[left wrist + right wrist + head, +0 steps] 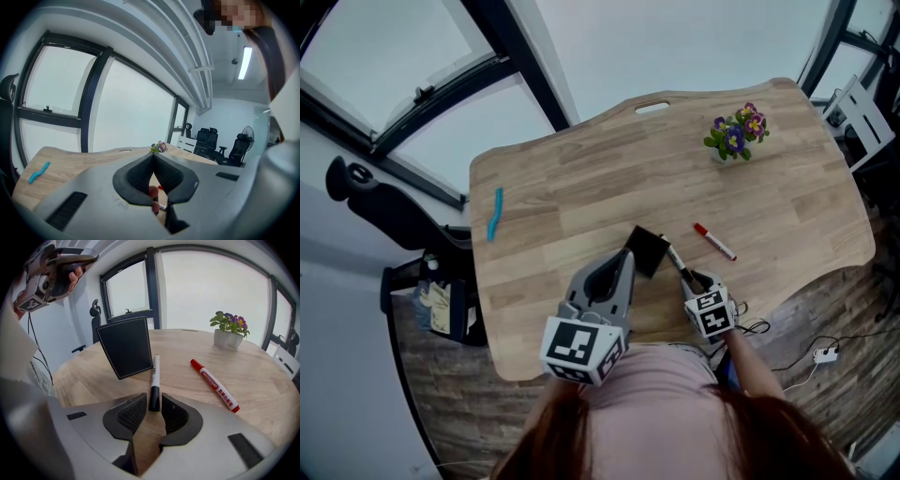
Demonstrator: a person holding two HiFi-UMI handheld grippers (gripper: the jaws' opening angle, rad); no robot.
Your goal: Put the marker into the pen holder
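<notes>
Seen from the head view, a person works two hand-held grippers over a light wooden worktop (pixel 572 183). The right claw (pixel 152 401) sits low on the wood. Its jaws stand narrowly apart on either side of the black cap of a white-barrelled marker (pixel 154 376), with a sliver of gap on each side, so they are not clamped on it. The marker lies flat on the worktop, its far end just beside a black rectangular pen holder with pale stitching (pixel 125 352), which stands on the wood to the marker's left in the right gripper view. A red-capped white marker (pixel 214 384) lies apart to the right, and a small white pot of purple and yellow flowers (pixel 228 331) stands well beyond it. The left claw (pixel 153 157) is held up off the worktop, jaws pressed together and gripping nothing. A curved blue strip (pixel 494 214) lies near the worktop's far left edge.
</notes>
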